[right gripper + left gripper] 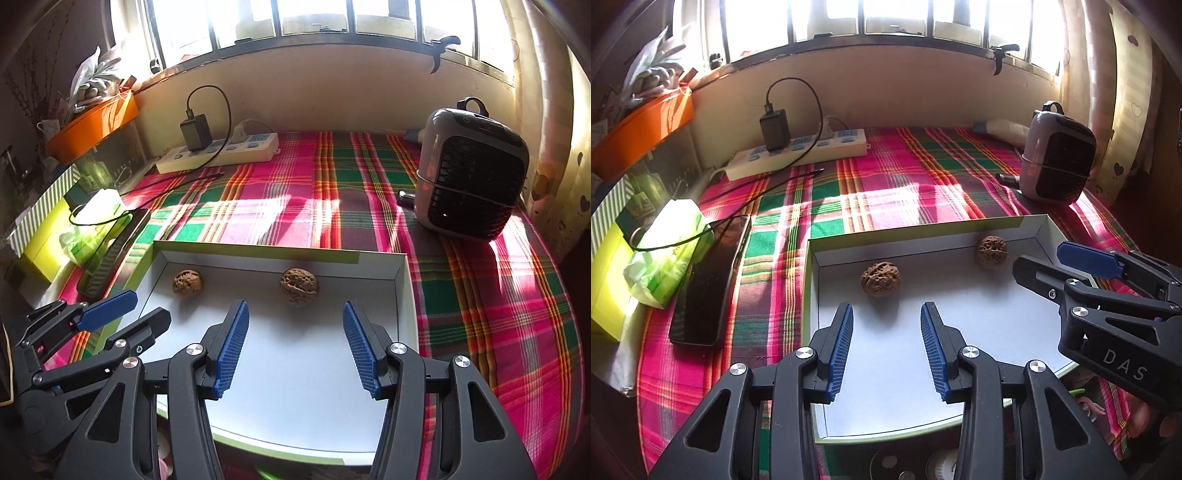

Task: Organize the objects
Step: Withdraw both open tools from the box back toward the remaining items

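Note:
A shallow white box lid with green edges [812, 295] [406, 306] lies on the plaid cloth. Two brown walnuts lie in it near its far wall: the left walnut [880, 277] [187, 282] and the right walnut [992, 250] [299, 286]. My left gripper [886, 314] is open and empty, hovering over the lid just short of the left walnut; it also shows in the right wrist view [144, 306]. My right gripper [295, 314] is open and empty, just short of the right walnut; it also shows in the left wrist view [1038, 256].
A black phone [709, 280] and a green tissue pack [668, 251] lie left of the lid. A power strip with charger [798, 151] sits at the back. A small heater [469, 170] stands at the back right. An orange bin [642, 125] sits on the left.

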Demonstrator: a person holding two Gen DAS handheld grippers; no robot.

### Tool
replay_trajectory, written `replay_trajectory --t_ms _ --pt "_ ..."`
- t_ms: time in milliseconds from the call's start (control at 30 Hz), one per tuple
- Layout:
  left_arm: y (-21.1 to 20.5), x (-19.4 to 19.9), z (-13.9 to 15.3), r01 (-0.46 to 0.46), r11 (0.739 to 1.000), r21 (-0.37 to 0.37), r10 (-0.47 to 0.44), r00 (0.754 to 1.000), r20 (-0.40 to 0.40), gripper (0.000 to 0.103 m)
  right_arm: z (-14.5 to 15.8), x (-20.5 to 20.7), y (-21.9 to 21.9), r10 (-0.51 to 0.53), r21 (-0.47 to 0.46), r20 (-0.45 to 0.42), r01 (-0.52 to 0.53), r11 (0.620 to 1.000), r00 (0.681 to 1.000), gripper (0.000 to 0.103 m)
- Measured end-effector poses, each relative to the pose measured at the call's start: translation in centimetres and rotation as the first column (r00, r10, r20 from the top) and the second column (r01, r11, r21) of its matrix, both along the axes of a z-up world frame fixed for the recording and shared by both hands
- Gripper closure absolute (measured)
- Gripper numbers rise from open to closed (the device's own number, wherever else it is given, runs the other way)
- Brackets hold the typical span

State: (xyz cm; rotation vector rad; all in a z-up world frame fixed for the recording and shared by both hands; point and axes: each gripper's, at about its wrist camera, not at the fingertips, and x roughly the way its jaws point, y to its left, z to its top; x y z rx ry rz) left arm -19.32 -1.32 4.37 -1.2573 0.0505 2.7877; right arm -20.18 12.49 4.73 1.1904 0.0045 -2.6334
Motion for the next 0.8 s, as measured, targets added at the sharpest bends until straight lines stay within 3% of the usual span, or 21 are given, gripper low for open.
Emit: replay_trajectory --t_ms 633,800 --pt "-0.3 6.6 0.7 -0.040 0.999 0.015 0.041 0.997 -0.067 0.067 0.5 6.4 1.0 0.024 -0.027 -0.073 -0.026 0.999 0.997 0.049" --pt "-0.4 8.5 0.6 -0.060 0.998 -0.014 0.059 0.993 -0.102 0.067 0.1 7.7 1.6 0.029 -0.044 -0.072 -0.032 0.999 0.997 0.049"
